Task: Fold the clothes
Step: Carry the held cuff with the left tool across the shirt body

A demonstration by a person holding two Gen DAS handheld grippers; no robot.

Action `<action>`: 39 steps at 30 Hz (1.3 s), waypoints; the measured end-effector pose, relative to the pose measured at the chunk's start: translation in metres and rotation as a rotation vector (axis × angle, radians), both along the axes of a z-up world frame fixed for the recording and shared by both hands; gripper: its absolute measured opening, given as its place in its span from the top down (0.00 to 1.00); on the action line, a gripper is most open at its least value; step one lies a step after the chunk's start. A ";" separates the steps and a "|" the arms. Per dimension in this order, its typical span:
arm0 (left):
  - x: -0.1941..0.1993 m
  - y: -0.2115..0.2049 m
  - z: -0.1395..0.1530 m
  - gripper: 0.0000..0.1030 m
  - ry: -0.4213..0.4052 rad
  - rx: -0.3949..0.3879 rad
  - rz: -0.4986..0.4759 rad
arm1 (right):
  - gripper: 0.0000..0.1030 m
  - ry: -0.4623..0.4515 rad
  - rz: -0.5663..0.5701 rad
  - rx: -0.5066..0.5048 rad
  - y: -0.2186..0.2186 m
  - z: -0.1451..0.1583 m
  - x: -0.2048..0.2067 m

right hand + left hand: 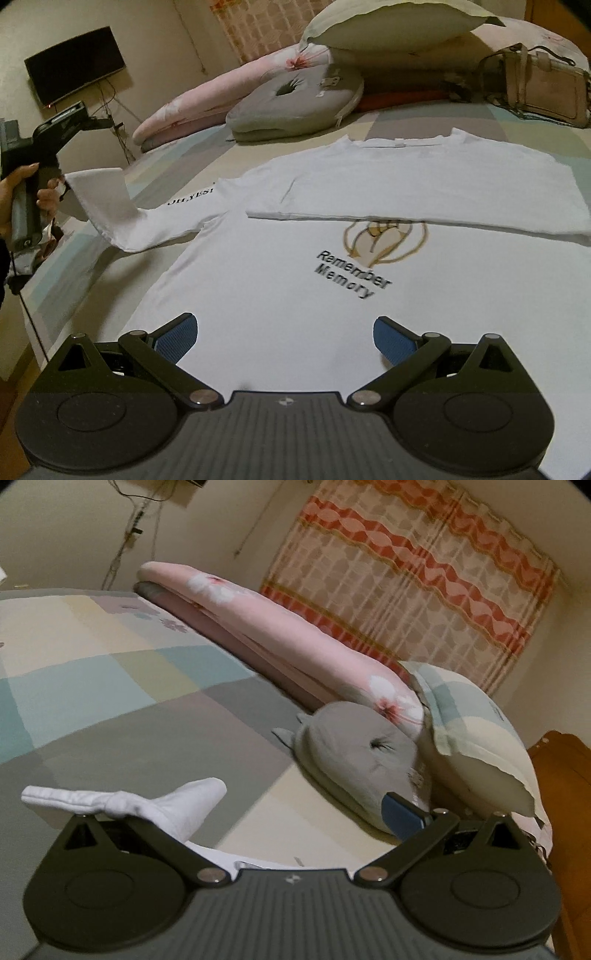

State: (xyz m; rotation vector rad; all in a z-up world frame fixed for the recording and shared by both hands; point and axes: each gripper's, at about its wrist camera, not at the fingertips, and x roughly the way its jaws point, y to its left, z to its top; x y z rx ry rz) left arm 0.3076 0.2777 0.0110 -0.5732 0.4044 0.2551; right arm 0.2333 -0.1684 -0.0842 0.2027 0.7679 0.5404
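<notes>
Right wrist view, L to R: left gripper [61,186] at far left has pinched the sleeve [107,199] end and holds it up off the bed [517,122]. White shirt [277,295] lies flat, other sleeve already folded across the chest. Right gripper [284,338] gapes wide, empty, over the hem. Sleeve runs toward the left gripper, which is nearer.

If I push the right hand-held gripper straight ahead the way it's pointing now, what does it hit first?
The right hand-held gripper, open, points low across the white T-shirt; it would likely meet the shirt's printed front first, then the folded-over edge. Depth is uncertain.
</notes>
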 end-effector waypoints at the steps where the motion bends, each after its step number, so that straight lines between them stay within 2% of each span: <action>1: 0.004 -0.006 0.004 0.01 0.005 0.004 -0.008 | 0.00 -0.001 0.001 -0.002 -0.003 0.001 -0.002; 16: 0.052 -0.113 0.034 0.01 0.074 0.033 -0.117 | 0.00 0.029 -0.017 -0.007 -0.053 0.006 -0.019; 28: 0.084 -0.189 0.035 0.01 0.125 0.096 -0.209 | 0.00 0.094 0.017 -0.054 -0.060 0.002 -0.022; 39: 0.108 -0.244 0.034 0.01 0.157 0.150 -0.283 | 0.00 0.124 -0.018 -0.046 -0.073 0.000 -0.020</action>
